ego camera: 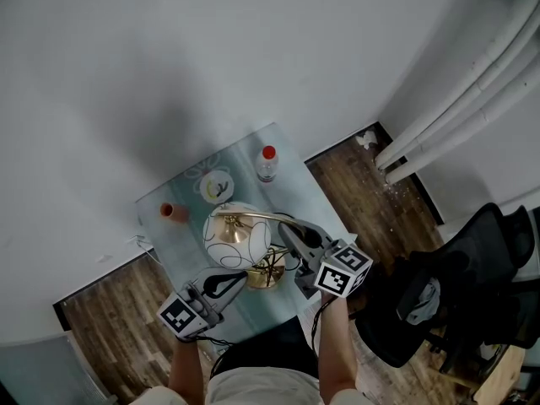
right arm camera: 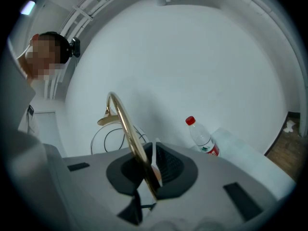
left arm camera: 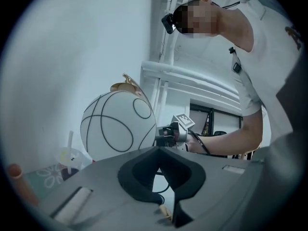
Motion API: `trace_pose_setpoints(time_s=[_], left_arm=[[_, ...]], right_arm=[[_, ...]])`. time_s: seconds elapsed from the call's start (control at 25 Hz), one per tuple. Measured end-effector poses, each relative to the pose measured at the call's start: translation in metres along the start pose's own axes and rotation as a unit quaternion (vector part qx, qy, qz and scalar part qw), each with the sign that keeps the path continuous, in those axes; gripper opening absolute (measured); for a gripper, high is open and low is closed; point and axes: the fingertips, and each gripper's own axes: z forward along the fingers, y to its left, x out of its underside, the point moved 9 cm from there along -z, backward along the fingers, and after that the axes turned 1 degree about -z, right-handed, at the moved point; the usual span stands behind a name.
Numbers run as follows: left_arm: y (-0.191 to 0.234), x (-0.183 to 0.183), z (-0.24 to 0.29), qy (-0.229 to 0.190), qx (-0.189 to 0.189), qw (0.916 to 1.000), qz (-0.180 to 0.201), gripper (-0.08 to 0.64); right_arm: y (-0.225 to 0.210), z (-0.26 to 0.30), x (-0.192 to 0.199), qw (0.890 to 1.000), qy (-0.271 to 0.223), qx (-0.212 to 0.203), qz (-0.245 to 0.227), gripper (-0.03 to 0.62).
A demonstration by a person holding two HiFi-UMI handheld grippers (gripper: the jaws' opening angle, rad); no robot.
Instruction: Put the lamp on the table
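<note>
Left gripper (ego camera: 237,280) (left arm camera: 159,150): jaws clenched tip to tip, nothing between them; it hovers just beside the lamp's base, apart from it.
Right gripper (ego camera: 285,229) (right arm camera: 148,165): jaws parted a narrow crack; the arc arm runs between the pads and lies against the pale-edged pad (right arm camera: 154,162); no firm clamp shows.
Lamp (ego camera: 238,236): white globe shade (left arm camera: 118,126) with thin black looping lines, slender curved brass arc arm (right arm camera: 122,119), round brass base (ego camera: 267,275). The base stands on the table near its front edge, and the globe shade hangs over the table's middle.
Table (ego camera: 291,194): pale green glass top, rectangular, set against the white wall.
Cup (ego camera: 217,186) (left arm camera: 67,159): clear plastic, lidded, with a straw; behind the globe shade.
Orange cylinder (ego camera: 174,212) (left arm camera: 19,183): small, at the table's left edge.
Bottle (ego camera: 267,164) (right arm camera: 202,139): clear plastic, red cap, upright near the far corner.
Chair (ego camera: 460,281): black office type, on the wood floor (ego camera: 363,194) to the right, well apart from the table.
</note>
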Motion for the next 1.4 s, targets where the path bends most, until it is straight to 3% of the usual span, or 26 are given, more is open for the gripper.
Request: trace_pose_setpoints(time_s=[0.76,1.4], left_arm=[[-0.037,-0.03,-0.011,-0.02,0.013,0.9996,0.017,0.001],[-0.067,-0.027,-0.023,0.002,0.031,0.9995,0.009,0.001]], right_arm=[[0.026,-0.017,0.017,0.999,0.03,0.004,-0.033,0.037],[0.055,-0.038,0.039,0.993,0.059,0.017,-0.098,0.04]])
